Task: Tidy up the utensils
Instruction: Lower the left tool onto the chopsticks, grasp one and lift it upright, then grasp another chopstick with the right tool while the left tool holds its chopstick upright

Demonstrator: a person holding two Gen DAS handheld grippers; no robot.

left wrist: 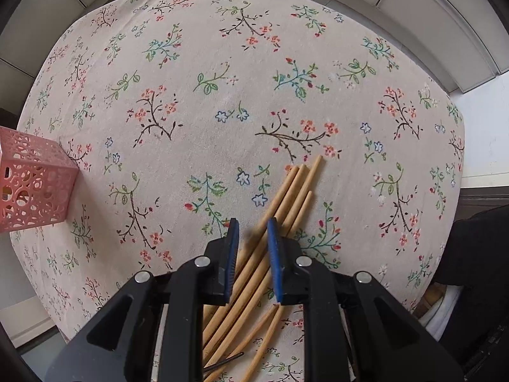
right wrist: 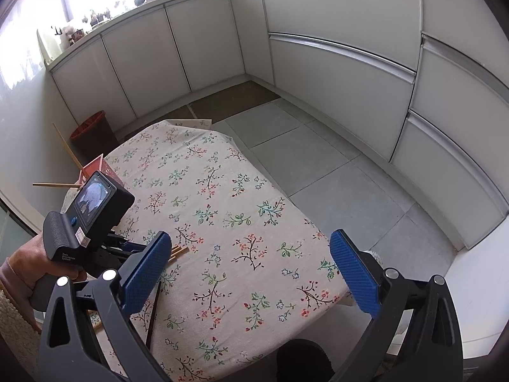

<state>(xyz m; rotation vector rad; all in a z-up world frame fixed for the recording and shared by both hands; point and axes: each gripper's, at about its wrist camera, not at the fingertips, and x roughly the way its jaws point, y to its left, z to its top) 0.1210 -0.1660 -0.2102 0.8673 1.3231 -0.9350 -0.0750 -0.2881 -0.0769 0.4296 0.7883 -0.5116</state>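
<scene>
Left wrist view has the left gripper (left wrist: 253,232) low over a loose bundle of wooden chopsticks (left wrist: 288,195) lying on the floral tablecloth (left wrist: 191,102); its blue pads (left wrist: 231,254) stand a narrow gap apart, and several sticks run lengthwise through that gap, but whether the pads touch any stick cannot be told from here. The sticks fan out beyond the fingertips toward the far right, while their near ends splay under the gripper body, where one dark thin chopstick (left wrist: 224,360) lies across them near the tabletop's near edge. At the left edge of the tabletop stands a pink perforated basket (left wrist: 33,184), well apart from the bundle. Right wrist view shows the right gripper (right wrist: 251,273) raised above the tabletop's near side with its jaws spread wide and nothing between them. Beside its left pad, the left gripper's black camera housing (right wrist: 95,207) is held in a hand (right wrist: 28,264), and the tips of the chopsticks (right wrist: 179,251) poke out just past it. The pink basket (right wrist: 95,167) sits at the far left edge with two chopsticks leaning out of it. Grey cabinets (right wrist: 334,63) and floor tiles (right wrist: 302,159) surround the table.
</scene>
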